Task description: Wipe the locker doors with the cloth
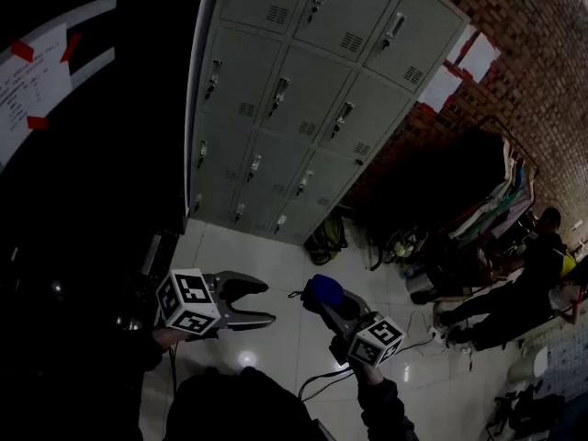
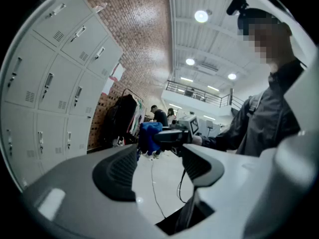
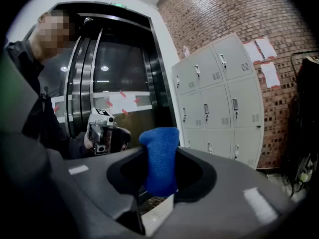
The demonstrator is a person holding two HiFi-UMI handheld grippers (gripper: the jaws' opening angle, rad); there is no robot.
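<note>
right gripper (image 1: 319, 298) clamping blue cloth (image 3: 160, 158) between jaws, hovering well short of lockers (image 1: 303, 99), cloth not touching doors; left gripper (image 1: 261, 303) also hanging short of lockers, jaws spread, gripping nothing

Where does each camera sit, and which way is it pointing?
Head view: on the person's head, facing steeply down at floor and lockers; shows left gripper, right gripper.
Left gripper view: on the left gripper, looking along its open jaws; shows the person's torso.
Right gripper view: on the right gripper, looking past the clamped blue cloth toward the lockers.
Shared: each gripper view shows the other gripper.
</note>
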